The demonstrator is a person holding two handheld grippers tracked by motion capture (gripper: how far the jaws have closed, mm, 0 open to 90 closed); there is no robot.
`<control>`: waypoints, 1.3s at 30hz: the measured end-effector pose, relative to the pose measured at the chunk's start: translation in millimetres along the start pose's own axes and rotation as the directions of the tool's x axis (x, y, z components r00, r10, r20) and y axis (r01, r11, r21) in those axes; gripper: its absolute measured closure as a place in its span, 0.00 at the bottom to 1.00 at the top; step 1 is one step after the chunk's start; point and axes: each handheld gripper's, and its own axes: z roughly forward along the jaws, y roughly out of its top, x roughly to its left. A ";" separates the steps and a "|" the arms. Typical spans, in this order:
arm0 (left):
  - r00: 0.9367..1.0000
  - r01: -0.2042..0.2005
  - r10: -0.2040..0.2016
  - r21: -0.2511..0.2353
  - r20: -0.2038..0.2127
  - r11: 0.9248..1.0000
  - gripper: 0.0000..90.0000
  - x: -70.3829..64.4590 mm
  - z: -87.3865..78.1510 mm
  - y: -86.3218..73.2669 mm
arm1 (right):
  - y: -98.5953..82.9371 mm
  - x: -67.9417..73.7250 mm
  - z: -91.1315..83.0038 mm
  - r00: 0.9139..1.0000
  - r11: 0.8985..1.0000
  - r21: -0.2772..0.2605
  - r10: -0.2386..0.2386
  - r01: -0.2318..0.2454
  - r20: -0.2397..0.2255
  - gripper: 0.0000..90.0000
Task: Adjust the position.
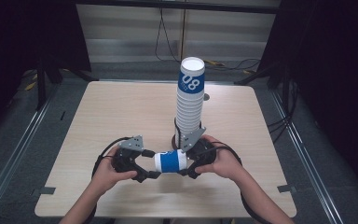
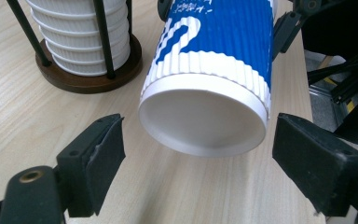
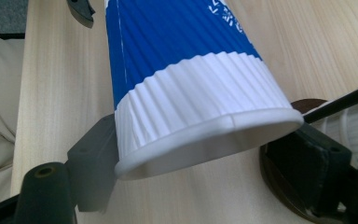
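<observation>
A blue-and-white ribbed paper cup (image 1: 170, 161) hangs on its side just above the table's front, between both grippers. My right gripper (image 1: 184, 162) is shut on its open rim end; in the right gripper view the jaws press both sides of the cup (image 3: 182, 60) at the gripper (image 3: 200, 156). My left gripper (image 1: 150, 164) is open around the other end. In the left gripper view the cup's base (image 2: 204, 119) sits between the spread jaws of the gripper (image 2: 200, 137), with gaps on both sides.
A tall stack of white cups (image 1: 189, 100), topped by a blue one marked 08, stands in a rod holder with a brown round base (image 2: 84, 81) just behind the right gripper. The wooden table (image 1: 121, 112) has free room to the left and back.
</observation>
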 end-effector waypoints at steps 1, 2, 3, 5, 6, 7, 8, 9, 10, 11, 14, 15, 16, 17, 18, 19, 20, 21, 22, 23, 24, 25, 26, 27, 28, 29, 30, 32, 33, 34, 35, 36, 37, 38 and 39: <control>1.000 0.001 -0.001 0.003 -0.002 1.000 0.18 -0.1 0.1 -0.1 | 0.8 -0.3 0.0 1.000 1.000 0.006 -0.011 0.011 0.000 0.23; 1.000 0.000 0.000 0.003 -0.004 1.000 0.18 -0.2 0.4 -0.2 | 1.7 0.1 -0.3 1.000 1.000 0.015 -0.009 0.009 -0.003 0.23; 1.000 -0.003 0.003 0.006 -0.005 1.000 0.18 -0.2 0.6 -0.2 | 2.7 0.3 -0.2 1.000 1.000 0.020 -0.011 0.011 0.003 0.23; 1.000 -0.004 0.004 0.008 -0.004 1.000 0.18 -0.4 0.8 -0.1 | 5.2 0.4 -0.2 1.000 0.999 0.036 -0.029 0.029 0.002 0.23; 1.000 -0.005 0.005 0.008 -0.002 1.000 0.18 -0.6 0.7 0.0 | 5.8 0.6 0.2 1.000 0.999 0.036 -0.030 0.030 0.000 0.23; 1.000 -0.004 0.004 0.010 -0.002 1.000 0.18 -0.6 0.6 0.0 | 6.8 1.1 0.0 1.000 0.998 0.052 -0.028 0.028 -0.001 0.23; 1.000 -0.006 0.006 0.009 -0.003 1.000 0.18 -0.6 0.5 0.1 | 8.0 0.9 0.4 0.999 0.998 0.054 -0.046 0.046 0.006 0.23; 1.000 -0.006 0.006 0.008 -0.003 1.000 0.18 -0.6 0.5 0.1 | 9.2 1.2 0.2 0.999 0.997 0.063 -0.044 0.044 0.004 0.23; 1.000 -0.005 0.005 0.006 -0.003 1.000 0.18 -0.5 0.6 0.0 | 9.9 1.4 0.0 0.999 0.997 0.069 -0.045 0.044 0.002 0.23; 1.000 -0.002 0.002 0.006 -0.002 1.000 0.18 -0.6 0.6 -0.1 | 11.0 0.8 0.1 0.998 0.996 0.073 -0.056 0.055 0.002 0.23; 1.000 -0.006 0.006 0.009 -0.004 1.000 0.18 -0.7 0.6 0.1 | 14.3 0.6 -0.8 0.998 0.994 0.087 -0.070 0.071 -0.005 0.23; 1.000 -0.005 0.005 0.013 -0.003 1.000 0.18 -0.9 0.4 0.1 | 15.6 1.7 -1.8 0.998 0.993 0.101 -0.064 0.063 0.000 0.23; 1.000 -0.006 0.006 0.017 -0.004 1.000 0.18 -1.0 0.1 0.4 | 17.0 1.2 -1.7 0.997 0.991 0.102 -0.083 0.082 0.008 0.23; 1.000 -0.006 0.006 0.017 -0.005 1.000 0.18 -1.1 0.2 0.4 | 18.0 2.3 -2.0 0.997 0.991 0.114 -0.075 0.074 0.006 0.23; 1.000 -0.009 0.009 0.023 -0.011 1.000 0.18 -1.3 0.0 0.6 | 18.9 2.6 -1.6 0.997 0.990 0.121 -0.077 0.076 -0.001 0.23; 1.000 -0.009 0.009 0.025 -0.010 1.000 0.18 -1.4 0.0 0.6 | 19.7 2.6 -1.7 0.997 0.988 0.128 -0.082 0.081 0.002 0.23; 1.000 -0.010 0.010 0.024 -0.009 1.000 0.18 -1.3 0.1 0.6 | 20.7 2.9 -2.0 0.997 0.987 0.138 -0.082 0.081 0.004 0.22; 1.000 -0.004 0.004 0.019 -0.010 1.000 0.18 -1.9 0.6 0.6 | 21.5 2.7 -1.7 0.997 0.987 0.139 -0.083 0.082 0.000 0.22; 1.000 -0.004 0.005 0.017 -0.008 1.000 0.18 -2.0 0.9 0.5 | 22.3 1.9 -1.1 0.996 0.986 0.141 -0.093 0.092 0.001 0.23; 1.000 -0.012 0.012 0.020 -0.008 1.000 0.18 -1.8 1.2 0.6 | 22.9 2.6 -1.1 0.996 0.985 0.147 -0.087 0.086 0.002 0.23; 1.000 -0.013 0.013 0.024 -0.008 1.000 0.18 -2.3 1.0 0.8 | 23.5 2.5 -0.9 0.996 0.984 0.151 -0.092 0.091 -0.002 0.22; 1.000 -0.013 0.013 0.024 -0.009 1.000 0.18 -2.5 1.1 0.8 | 24.4 2.0 -0.5 0.994 0.982 0.156 -0.105 0.103 0.002 0.23; 1.000 -0.015 0.016 0.029 -0.010 0.999 0.18 -2.5 1.0 1.2 | 24.7 2.3 -0.3 0.995 0.982 0.158 -0.102 0.101 0.000 0.22; 1.000 -0.020 0.020 0.033 -0.010 0.999 0.18 -2.6 0.7 1.5 | 25.4 2.8 -0.4 0.995 0.982 0.162 -0.102 0.101 0.000 0.22; 1.000 -0.020 0.020 0.033 -0.010 0.999 0.18 -2.6 0.7 1.5 | 25.4 2.8 -0.4 0.995 0.982 0.162 -0.102 0.101 0.000 0.22; 1.000 -0.021 0.022 0.033 -0.009 0.999 0.18 -2.7 1.0 1.8 | 26.7 2.8 0.4 0.994 0.981 0.161 -0.108 0.108 -0.003 0.22; 1.000 -0.022 0.022 0.034 -0.012 0.999 0.18 -3.0 0.9 1.8 | 27.1 3.1 0.6 0.994 0.980 0.165 -0.110 0.109 -0.002 0.22; 1.000 -0.022 0.023 0.043 -0.012 0.999 0.18 -3.4 0.8 2.1 | 27.9 3.5 1.4 0.994 0.979 0.172 -0.107 0.106 0.000 0.22; 1.000 -0.025 0.025 0.045 -0.013 0.999 0.18 -3.6 1.0 2.1 | 28.2 3.5 1.9 0.993 0.978 0.176 -0.118 0.116 -0.004 0.22; 1.000 -0.025 0.025 0.047 -0.014 0.999 0.18 -3.9 1.3 2.3 | 28.4 3.7 2.4 0.993 0.977 0.176 -0.119 0.118 -0.006 0.22; 0.999 -0.028 0.029 0.054 -0.015 0.998 0.18 -4.2 1.2 2.7 | 28.7 3.8 2.8 0.993 0.976 0.180 -0.121 0.120 -0.007 0.22; 1.000 -0.025 0.026 0.052 -0.010 0.998 0.18 -4.7 2.1 2.6 | 29.0 3.9 3.1 0.992 0.975 0.182 -0.125 0.124 -0.006 0.22; 1.000 -0.030 0.031 0.060 -0.007 0.998 0.18 -5.2 2.3 3.0 | 29.3 4.1 3.4 0.992 0.975 0.182 -0.127 0.127 -0.012 0.22; 0.999 -0.036 0.036 0.072 -0.009 0.997 0.18 -5.8 2.3 3.6 | 29.6 4.3 3.7 0.992 0.974 0.186 -0.128 0.127 -0.011 0.22; 0.999 -0.033 0.034 0.069 -0.004 0.997 0.18 -6.5 3.3 3.8 | 30.0 4.4 4.0 0.991 0.973 0.188 -0.130 0.130 -0.011 0.22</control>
